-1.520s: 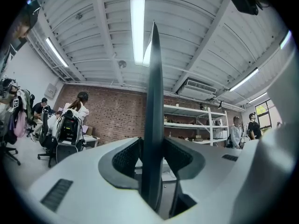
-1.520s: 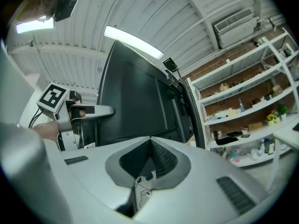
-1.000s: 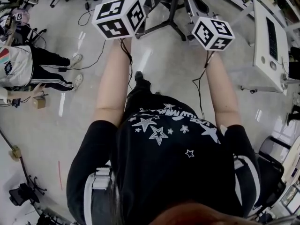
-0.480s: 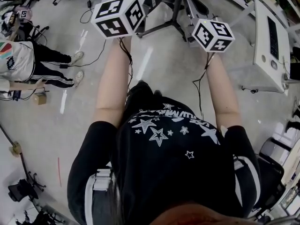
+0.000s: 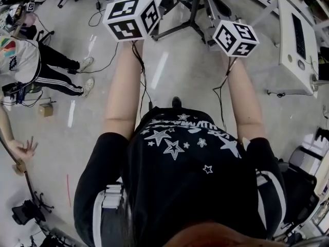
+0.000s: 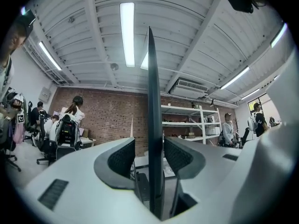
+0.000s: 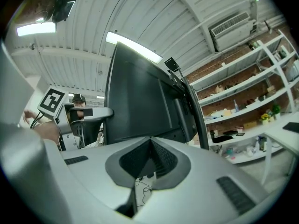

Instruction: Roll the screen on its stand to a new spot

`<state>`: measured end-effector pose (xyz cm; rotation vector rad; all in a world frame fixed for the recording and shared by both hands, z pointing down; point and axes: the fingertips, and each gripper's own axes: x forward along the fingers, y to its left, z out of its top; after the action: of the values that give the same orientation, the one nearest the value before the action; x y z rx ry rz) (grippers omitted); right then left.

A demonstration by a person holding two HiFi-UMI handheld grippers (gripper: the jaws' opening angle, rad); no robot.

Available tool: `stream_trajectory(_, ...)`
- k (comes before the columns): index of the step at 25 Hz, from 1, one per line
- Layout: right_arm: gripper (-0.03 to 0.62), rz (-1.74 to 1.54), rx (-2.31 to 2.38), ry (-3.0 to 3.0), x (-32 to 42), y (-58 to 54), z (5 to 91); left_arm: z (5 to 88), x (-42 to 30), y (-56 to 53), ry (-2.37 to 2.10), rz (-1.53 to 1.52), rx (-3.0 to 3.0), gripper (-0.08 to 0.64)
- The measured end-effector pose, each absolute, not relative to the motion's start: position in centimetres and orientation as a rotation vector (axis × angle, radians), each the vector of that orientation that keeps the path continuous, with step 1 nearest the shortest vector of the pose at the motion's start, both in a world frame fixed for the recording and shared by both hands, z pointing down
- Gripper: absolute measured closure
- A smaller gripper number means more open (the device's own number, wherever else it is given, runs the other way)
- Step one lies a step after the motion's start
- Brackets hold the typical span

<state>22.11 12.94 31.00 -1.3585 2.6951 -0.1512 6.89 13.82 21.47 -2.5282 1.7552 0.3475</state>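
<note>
The screen [image 6: 154, 101] stands upright before us, its thin edge grasped in our left tongs [image 6: 149, 148]. Our right tongs [image 7: 150, 148] are clenched at its lower rim. We judge the hold made; the rolling is left.

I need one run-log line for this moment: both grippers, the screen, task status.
left gripper: fingers closed on screen edge | right gripper: fingers together near screen's lower edge | task: screen held, rolling unconfirmed
</note>
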Motion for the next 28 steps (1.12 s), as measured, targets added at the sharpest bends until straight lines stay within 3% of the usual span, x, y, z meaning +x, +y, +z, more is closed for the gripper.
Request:
stream_trajectory(20,0.586,-0.156,-1.215,2.850,11.5,25.6,31.6,26.2,-0.4,27.0,1.823,0.263,-2.579,0.376)
stream_trajectory(26,0.586,-0.097,-1.204,2.850,9.5,27.9,31.2,27.2,-2.6,29.5,1.885,0.231,-2.548,0.528)
stream_trajectory(28,0.586,-0.069,-1.206,2.866,8.7,28.6,31.3,27.4,-3.3,30.3,1.899,0.236,-2.539,0.549)
